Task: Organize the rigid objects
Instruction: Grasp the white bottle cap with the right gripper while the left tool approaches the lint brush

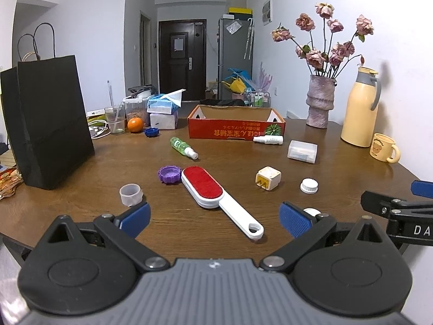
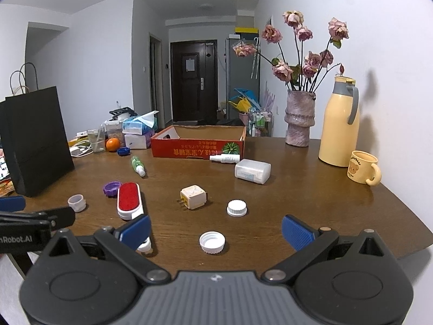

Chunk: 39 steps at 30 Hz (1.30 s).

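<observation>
Both grippers, left [image 1: 215, 218] and right [image 2: 215, 231], hang wide and empty at our table's [image 2: 311, 189] near edge, so nothing's sorted yet: lint brush [image 1: 213, 193], caps, plug cube [image 2: 192, 197] and bottles still lie outside the red box [image 2: 199, 143] at the far edge.

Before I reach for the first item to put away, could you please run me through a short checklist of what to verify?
1. Left gripper open and empty: ok, fingers spread wide.
2. Right gripper open and empty: ok.
3. Red box open on top and able to take items: ok; its floor is hidden, so contents cannot tell.
4. Lint brush free to grasp: ok, it lies flat ahead of the left gripper; the purple cap sits close beside its head.
5. White cap reachable: ok, it lies open side up between the right gripper's fingers.
6. The two grippers clear of each other: ok, side by side and apart.
</observation>
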Motion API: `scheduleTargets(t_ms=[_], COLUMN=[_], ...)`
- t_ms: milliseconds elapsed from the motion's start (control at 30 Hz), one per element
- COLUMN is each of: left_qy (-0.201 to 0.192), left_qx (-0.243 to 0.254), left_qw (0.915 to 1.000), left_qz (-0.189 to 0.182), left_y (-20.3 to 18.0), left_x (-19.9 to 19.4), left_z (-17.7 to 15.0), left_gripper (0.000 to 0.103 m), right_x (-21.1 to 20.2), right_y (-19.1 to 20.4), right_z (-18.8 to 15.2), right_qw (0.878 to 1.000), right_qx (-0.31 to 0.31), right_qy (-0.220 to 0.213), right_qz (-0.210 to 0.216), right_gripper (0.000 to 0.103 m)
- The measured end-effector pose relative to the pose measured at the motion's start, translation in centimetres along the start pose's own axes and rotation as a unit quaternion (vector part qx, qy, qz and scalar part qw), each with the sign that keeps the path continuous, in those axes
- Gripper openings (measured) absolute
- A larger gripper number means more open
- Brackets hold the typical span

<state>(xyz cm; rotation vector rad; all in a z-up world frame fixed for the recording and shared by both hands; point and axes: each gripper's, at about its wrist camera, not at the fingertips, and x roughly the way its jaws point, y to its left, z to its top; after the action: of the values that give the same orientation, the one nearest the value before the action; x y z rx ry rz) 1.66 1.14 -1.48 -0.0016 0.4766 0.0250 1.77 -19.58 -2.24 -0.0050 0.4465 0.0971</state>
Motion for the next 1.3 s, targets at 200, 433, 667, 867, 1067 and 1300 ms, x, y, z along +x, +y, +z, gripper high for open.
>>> scheduleTargets(t_ms=[200, 433, 667, 867, 1067, 1300], left_qy=[0.006, 0.024, 0.028, 0.027, 0.044, 0.056], left_qx=[-0.007, -0.022, -0.035, -0.039, -0.052, -0.059], left_qw=[0.9999, 0.9993, 0.9985, 0.9982, 0.9965, 0.9948], left_qz=[0.006, 0.019, 0.031, 0.037, 0.049, 0.061], left_y=[0.4, 1.6, 2.7, 3.1, 4.5, 5.6], left_x=[1.5, 3.8, 5.4, 6.7, 9.1, 11.4], left_z=[-0.2, -0.4, -0.7, -0.7, -1.1, -1.4], left_gripper=[0.103, 0.103, 0.103, 0.103, 0.103, 0.103], right_x=[1.7, 4.0, 6.4, 8.4, 11.1, 14.2], right_y=[-0.4, -0.8, -1.1, -1.3, -1.8, -2.1], right_z=[-0.1, -0.4, -0.3, -0.5, -1.0, -1.5], right_qw=[1.000, 1.000, 0.999, 0.999, 0.997, 0.996], right_qx=[0.002, 0.005, 0.010, 0.013, 0.023, 0.022], right_qy=[0.009, 0.026, 0.041, 0.050, 0.074, 0.091], right_qz=[-0.002, -0.004, -0.001, 0.000, 0.000, 0.001], right_gripper=[0.103, 0.103, 0.103, 0.103, 0.099, 0.093])
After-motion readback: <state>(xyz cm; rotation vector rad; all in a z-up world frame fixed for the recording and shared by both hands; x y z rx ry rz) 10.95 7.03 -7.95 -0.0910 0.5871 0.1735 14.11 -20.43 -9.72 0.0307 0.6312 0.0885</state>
